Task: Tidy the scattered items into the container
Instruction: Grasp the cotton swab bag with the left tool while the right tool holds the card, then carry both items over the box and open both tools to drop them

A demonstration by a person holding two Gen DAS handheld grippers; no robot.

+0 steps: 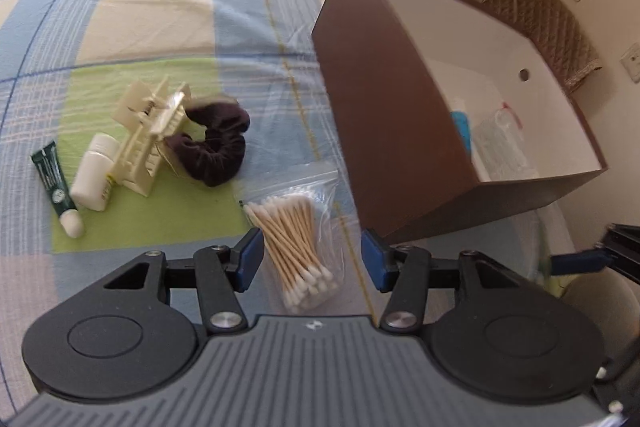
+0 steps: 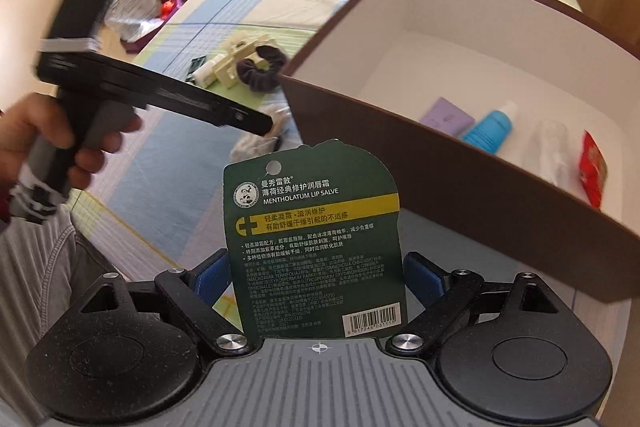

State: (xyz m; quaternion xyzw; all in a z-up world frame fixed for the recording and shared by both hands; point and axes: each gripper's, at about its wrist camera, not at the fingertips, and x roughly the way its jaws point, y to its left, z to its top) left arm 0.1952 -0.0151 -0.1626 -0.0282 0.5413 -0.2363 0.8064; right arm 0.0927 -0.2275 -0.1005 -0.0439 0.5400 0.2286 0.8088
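Left tongs spread apart, blue pads bare, hovering over a clear zip bag of wooden-stemmed cotton swabs on the bed, a soft checked cover in blue, green and cream. Further left on the cover: a dark velvety scrunchie, a cream plastic claw clip touching it, a smooth white bottle against the clip, and a slim green tube with a white cap just beside the bottle. Brown box, rectangular with matte white inner walls, standing at the right of the swabs.

Right tongs clamped on a flat green lip salve card, glossy with yellow band and barcode, held upright just outside the near wall of the box. Inside the box, on its white floor: a lilac tube, a turquoise bottle, a clear plastic item, blurred, and a red packet. At left in the right wrist view, a hand gripping the grey handle of the other tool.
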